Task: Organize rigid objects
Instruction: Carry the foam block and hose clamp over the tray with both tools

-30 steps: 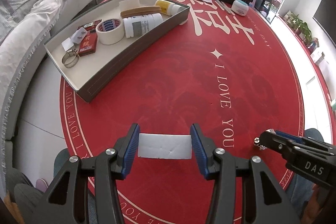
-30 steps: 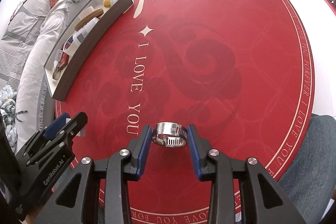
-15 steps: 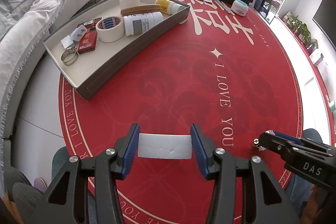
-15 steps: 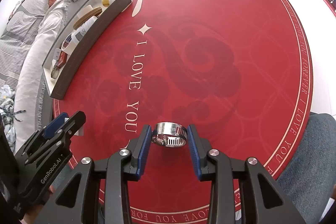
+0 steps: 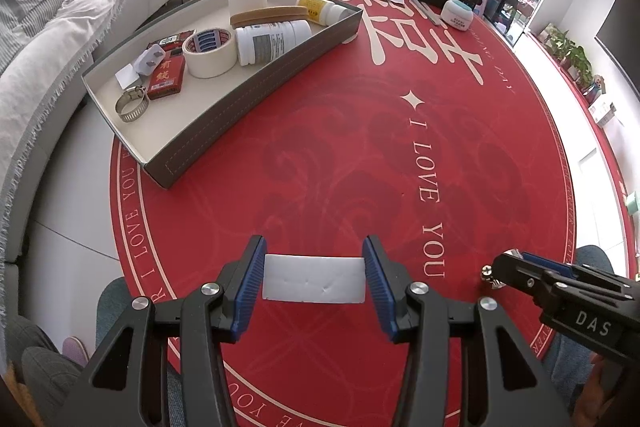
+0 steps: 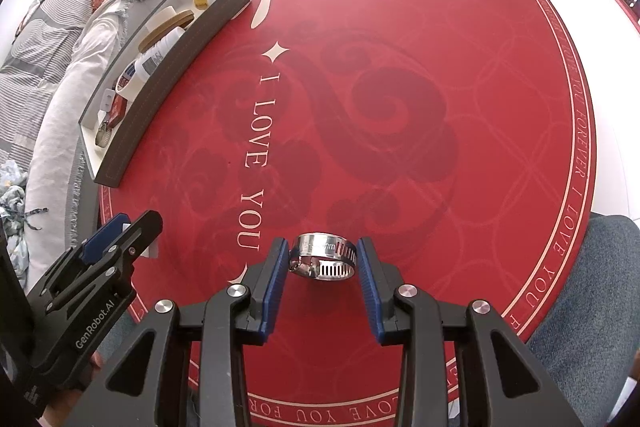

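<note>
With the left gripper clamped on a white block and the right gripper pinching a metal hose clamp, each load travels best level to the grey tray far ahead-left, released only over bare floor

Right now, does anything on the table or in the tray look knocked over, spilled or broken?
Nothing stands out. The white bottle and yellow-labelled bottle lie on their sides in the tray, capped, with no spill visible. The left gripper holds a white block and the right gripper a hose clamp, both intact.
</note>
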The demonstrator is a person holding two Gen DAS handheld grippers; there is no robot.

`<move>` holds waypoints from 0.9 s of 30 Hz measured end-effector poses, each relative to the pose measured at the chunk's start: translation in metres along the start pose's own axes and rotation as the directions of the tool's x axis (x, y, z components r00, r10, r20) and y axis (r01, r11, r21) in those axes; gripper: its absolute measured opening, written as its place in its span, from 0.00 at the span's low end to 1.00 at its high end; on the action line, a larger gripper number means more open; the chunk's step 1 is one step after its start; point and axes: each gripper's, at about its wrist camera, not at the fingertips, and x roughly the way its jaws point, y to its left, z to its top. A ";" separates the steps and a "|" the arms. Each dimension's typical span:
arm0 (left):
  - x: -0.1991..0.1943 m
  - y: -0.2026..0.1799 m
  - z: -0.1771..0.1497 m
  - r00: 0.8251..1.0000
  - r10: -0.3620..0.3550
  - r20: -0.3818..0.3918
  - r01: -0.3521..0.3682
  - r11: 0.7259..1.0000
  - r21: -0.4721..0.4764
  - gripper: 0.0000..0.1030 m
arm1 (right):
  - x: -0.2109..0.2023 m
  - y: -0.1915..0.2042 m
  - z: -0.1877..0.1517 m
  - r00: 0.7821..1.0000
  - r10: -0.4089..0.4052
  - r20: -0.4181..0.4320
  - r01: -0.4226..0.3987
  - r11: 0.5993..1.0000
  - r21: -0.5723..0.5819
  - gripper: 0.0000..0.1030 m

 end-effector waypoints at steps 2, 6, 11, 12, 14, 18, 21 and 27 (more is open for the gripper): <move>0.000 0.000 0.000 1.000 -0.002 -0.002 0.002 1.000 -0.001 0.51 | 0.000 0.000 0.000 1.000 -0.001 0.000 0.001 1.000 -0.001 0.36; 0.002 0.001 -0.001 1.000 -0.005 -0.005 0.005 1.000 -0.008 0.51 | 0.001 0.001 0.000 1.000 -0.004 -0.003 0.004 1.000 -0.003 0.36; 0.002 0.003 -0.001 1.000 -0.009 -0.008 0.009 1.000 -0.013 0.51 | 0.001 0.002 0.001 1.000 -0.007 -0.005 0.007 1.000 -0.005 0.36; 0.002 0.003 0.000 1.000 -0.009 -0.007 0.009 1.000 -0.012 0.51 | 0.001 0.002 0.001 1.000 -0.006 -0.005 0.006 1.000 -0.005 0.36; 0.002 0.003 0.000 1.000 -0.011 -0.006 0.011 1.000 -0.013 0.51 | 0.001 0.002 0.001 1.000 -0.007 -0.003 0.007 1.000 -0.005 0.36; -0.003 0.006 0.007 1.000 -0.012 0.000 0.012 1.000 -0.026 0.51 | -0.002 0.005 0.007 1.000 -0.005 0.003 0.005 1.000 -0.012 0.36; -0.011 0.013 0.023 1.000 -0.008 0.023 0.009 0.999 -0.049 0.51 | -0.006 0.012 0.021 1.000 -0.002 0.020 0.002 1.000 -0.031 0.36; -0.024 0.038 0.074 0.996 0.042 0.078 -0.033 0.994 -0.109 0.51 | -0.015 0.048 0.068 0.997 0.047 0.062 -0.041 0.994 -0.097 0.36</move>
